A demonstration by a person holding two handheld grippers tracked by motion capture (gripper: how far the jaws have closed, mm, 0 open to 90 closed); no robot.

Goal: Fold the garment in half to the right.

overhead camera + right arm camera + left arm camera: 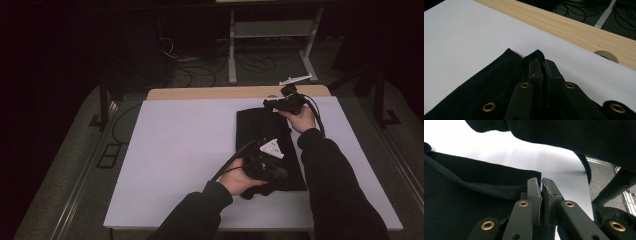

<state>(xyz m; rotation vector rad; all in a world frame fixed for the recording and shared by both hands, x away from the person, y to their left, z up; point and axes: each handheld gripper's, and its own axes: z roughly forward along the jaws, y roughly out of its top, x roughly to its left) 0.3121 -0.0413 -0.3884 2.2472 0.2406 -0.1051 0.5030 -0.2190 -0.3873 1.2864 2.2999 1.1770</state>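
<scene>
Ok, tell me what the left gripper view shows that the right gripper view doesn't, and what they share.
Left gripper view alone: a dark sleeve overhead, and the floor beyond the table's edge. Right gripper view alone: the wooden strip along the table's far side, with cables on the floor behind it. Shared: the white table and the black cloth, with each view's own gripper, left and right, shut on a pinch of it.
</scene>
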